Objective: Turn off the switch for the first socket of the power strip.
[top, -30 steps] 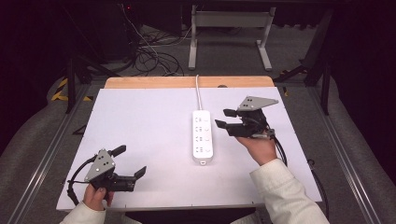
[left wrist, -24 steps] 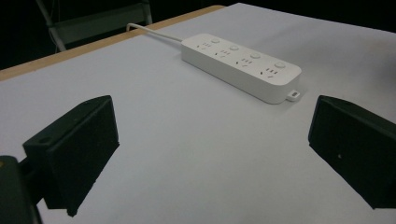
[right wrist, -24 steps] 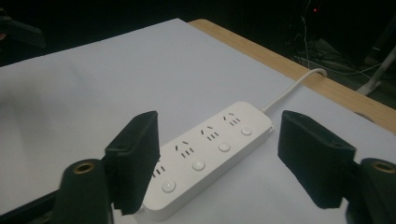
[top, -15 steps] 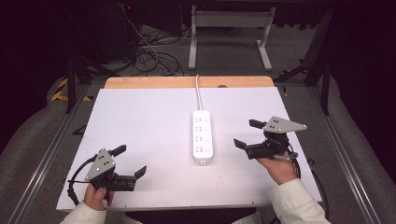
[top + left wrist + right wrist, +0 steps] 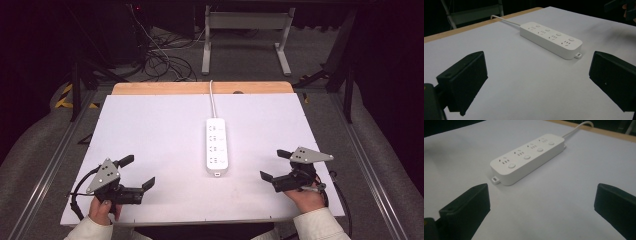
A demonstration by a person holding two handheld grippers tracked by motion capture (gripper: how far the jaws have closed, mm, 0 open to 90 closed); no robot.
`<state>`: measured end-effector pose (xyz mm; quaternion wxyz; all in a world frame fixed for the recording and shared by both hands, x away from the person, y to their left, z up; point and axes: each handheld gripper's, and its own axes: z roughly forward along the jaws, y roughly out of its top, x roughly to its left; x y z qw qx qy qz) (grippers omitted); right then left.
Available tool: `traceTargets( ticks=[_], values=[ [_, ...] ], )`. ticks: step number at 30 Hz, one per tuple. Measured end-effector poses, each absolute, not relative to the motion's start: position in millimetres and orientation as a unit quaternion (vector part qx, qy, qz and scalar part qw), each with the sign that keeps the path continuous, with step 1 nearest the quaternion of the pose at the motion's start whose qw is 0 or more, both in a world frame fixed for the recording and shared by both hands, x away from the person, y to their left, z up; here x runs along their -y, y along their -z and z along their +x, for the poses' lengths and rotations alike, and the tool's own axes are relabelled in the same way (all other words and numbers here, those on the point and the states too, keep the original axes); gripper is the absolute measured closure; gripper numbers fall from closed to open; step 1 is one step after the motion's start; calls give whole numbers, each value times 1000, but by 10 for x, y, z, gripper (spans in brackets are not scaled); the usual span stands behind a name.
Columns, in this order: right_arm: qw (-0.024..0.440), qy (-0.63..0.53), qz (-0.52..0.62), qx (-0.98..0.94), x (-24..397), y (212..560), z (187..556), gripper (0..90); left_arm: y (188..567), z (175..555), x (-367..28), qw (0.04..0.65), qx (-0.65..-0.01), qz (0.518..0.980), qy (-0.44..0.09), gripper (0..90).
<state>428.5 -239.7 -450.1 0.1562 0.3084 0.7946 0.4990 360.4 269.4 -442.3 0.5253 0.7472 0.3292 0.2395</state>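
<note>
Since the earlier frame our right gripper [image 5: 272,166] has come away from the power strip [image 5: 217,146] and down toward the near right corner of the white table [image 5: 150,130], and its jaws have just been opening, with nothing between them. Our left gripper [image 5: 137,172] sits at the near left corner where it was, jaws wide and empty as well. Between the two, well apart from both, the power strip lies flat in the middle of the table, its long side running away from us and its cord [image 5: 212,95] trailing off the far wooden edge. From the left gripper view we see the strip [image 5: 551,38] ahead and to the right of the jaws, four sockets and four round buttons on top, a small tab at its near end; from the right gripper view the same strip [image 5: 527,157] lies ahead and to the left. We judge that the work on the strip is at a pause or finished: both hands are drawn back to resting places and nothing is gripped. If more handling follows, we would need to reach forward again, line the wide jaws across the strip's narrow body and close firmly, since its smooth plastic shell could slip.
</note>
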Motion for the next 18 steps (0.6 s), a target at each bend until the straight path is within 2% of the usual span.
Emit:
traceTargets(
  ticks=[5, 18],
  values=[
    [134, -503, 323, -790, 2423, 4683, 4212, 1, 4411, 3592, -2674, 504, -313, 761, -262, 23],
    [136, -473, 324, -808, 2388, 4661, 4197, 41, 4448, 3665, -2711, 518, -327, 758, -223, 23]
  ],
)
